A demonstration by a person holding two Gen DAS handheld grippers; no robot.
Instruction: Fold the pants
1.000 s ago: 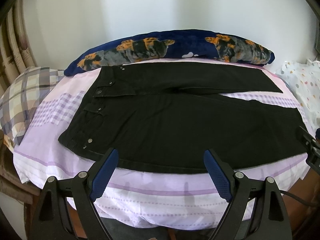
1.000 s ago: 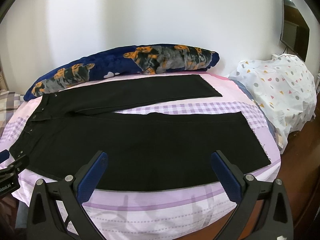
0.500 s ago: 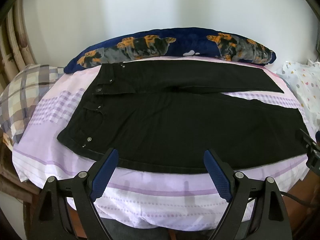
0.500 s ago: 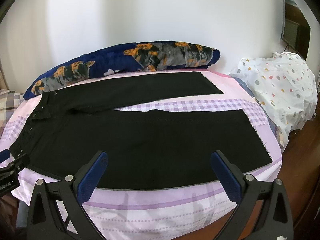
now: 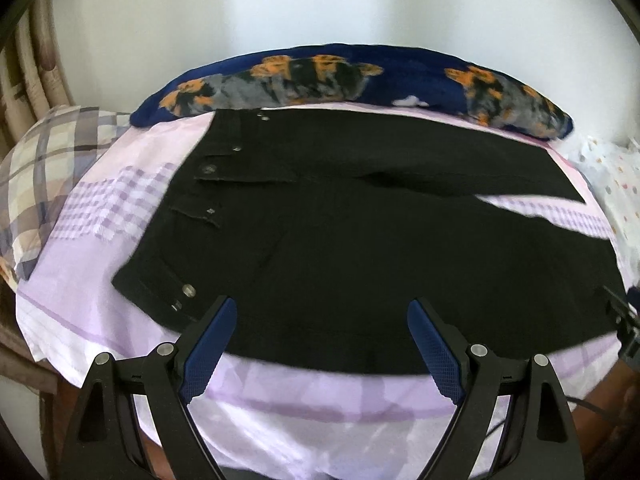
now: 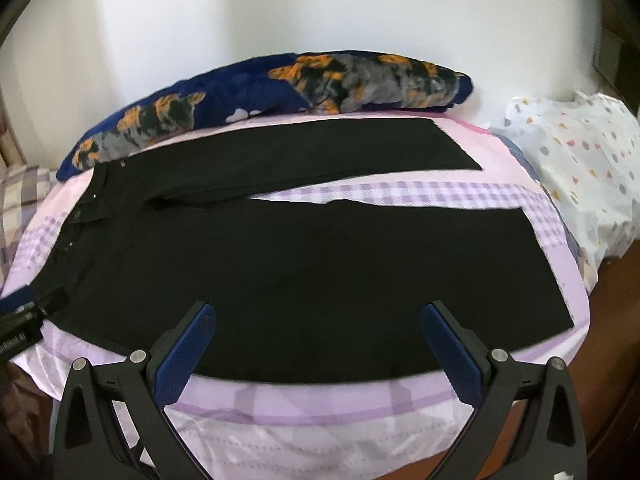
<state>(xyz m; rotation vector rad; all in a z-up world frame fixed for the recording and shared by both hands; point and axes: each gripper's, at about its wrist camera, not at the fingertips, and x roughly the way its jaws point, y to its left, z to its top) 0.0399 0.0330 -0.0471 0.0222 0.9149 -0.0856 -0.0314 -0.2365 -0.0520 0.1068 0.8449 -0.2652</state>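
Observation:
Black pants (image 5: 360, 248) lie flat on the lilac bedsheet (image 5: 104, 216), waistband to the left, both legs spread apart to the right. In the right wrist view the pants (image 6: 320, 264) show both leg hems at the right. My left gripper (image 5: 322, 308) is open and empty, just above the near edge of the pants below the waistband. My right gripper (image 6: 318, 314) is open and empty, over the near edge of the near leg. Each gripper's body shows at the edge of the other's view.
A navy pillow with orange and grey print (image 5: 360, 76) lies along the wall behind the pants. A plaid pillow (image 5: 44, 152) is at the left. A white dotted bundle (image 6: 580, 168) sits at the right end. The bed's near edge is under the grippers.
Both grippers have moved forward and closer to the bed, so the pants' near edge now lies between the fingertips. The pants have not moved.

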